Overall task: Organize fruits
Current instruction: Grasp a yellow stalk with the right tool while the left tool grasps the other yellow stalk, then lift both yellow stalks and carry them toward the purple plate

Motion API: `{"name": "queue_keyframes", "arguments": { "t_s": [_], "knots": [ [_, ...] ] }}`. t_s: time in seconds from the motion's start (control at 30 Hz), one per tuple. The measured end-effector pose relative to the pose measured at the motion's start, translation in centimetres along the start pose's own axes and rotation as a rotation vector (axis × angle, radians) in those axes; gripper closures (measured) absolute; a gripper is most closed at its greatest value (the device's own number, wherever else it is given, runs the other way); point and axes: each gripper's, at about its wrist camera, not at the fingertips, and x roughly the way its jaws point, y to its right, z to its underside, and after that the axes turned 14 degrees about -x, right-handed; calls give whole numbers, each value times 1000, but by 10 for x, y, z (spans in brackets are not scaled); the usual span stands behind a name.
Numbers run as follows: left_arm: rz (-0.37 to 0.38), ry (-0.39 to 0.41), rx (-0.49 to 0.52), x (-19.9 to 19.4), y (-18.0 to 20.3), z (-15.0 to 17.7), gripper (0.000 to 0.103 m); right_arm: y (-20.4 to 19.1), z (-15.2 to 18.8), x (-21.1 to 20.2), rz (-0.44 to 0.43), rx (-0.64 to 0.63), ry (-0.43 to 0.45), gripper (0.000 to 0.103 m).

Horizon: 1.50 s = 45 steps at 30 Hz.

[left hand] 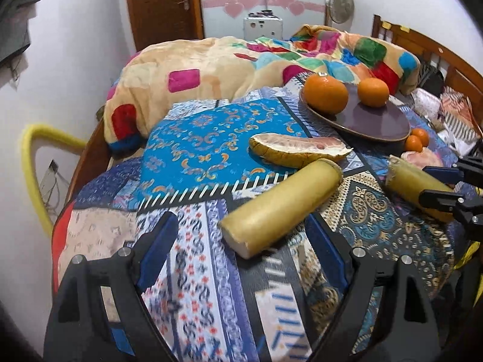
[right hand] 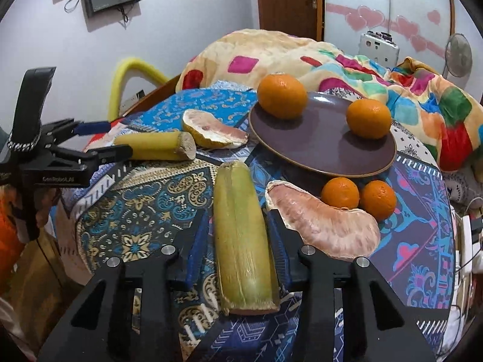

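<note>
A brown plate (right hand: 326,154) on the patterned bedspread holds two oranges (right hand: 282,95) (right hand: 368,117). Two small oranges (right hand: 339,192) (right hand: 379,199) lie just in front of it, beside a pomelo wedge (right hand: 323,224). Another pomelo wedge (left hand: 297,147) lies left of the plate. My right gripper (right hand: 237,229) is open, its jaws on either side of a sugarcane piece (right hand: 241,241); I cannot tell if they touch it. My left gripper (left hand: 241,235) is open around the near end of a second sugarcane piece (left hand: 280,208). The plate (left hand: 377,120) shows in the left wrist view too.
A crumpled colourful blanket (left hand: 211,66) lies behind the fruit. A wooden headboard (left hand: 437,51) is on the right, a yellow padded bar (left hand: 33,163) at the bed's left edge. A door (left hand: 163,3) and a fan (left hand: 341,4) stand at the back.
</note>
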Motion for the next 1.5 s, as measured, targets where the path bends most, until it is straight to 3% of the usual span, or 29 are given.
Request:
{"name": "queue_keyframes", "arguments": {
  "t_s": [0.2, 0.3, 0.4, 0.6, 0.73, 0.87, 1.03, 1.3, 1.5],
  "knots": [
    [75, -29, 40, 18, 8, -10, 17, -2, 1, 9, 2, -12, -31, 66],
    [122, -56, 36, 22, 12, -9, 24, -2, 4, 15, 0, -9, -43, 69],
    [95, -52, 55, 21, 18, -6, 28, -2, 4, 13, 5, -11, -36, 69],
    [43, -70, 105, 4, 25, 5, 50, -2, 4, 11, -30, 20, -30, 69],
    [51, -97, 112, -7, 26, 10, 61, -4, 5, 7, -42, 29, -21, 69],
    [34, -128, 139, -1, 29, 9, 60, -5, 5, 6, -41, 29, -21, 69],
    [77, -185, 93, 17, 26, 4, 58, -2, 4, 2, -23, 34, -6, 69],
    [90, -216, 13, 0, 36, 18, 65, 4, 4, -17, -3, 35, 31, 69],
    [82, -244, 44, -9, 53, 27, 65, 13, 5, -31, 14, 45, 63, 69]
  ]
}}
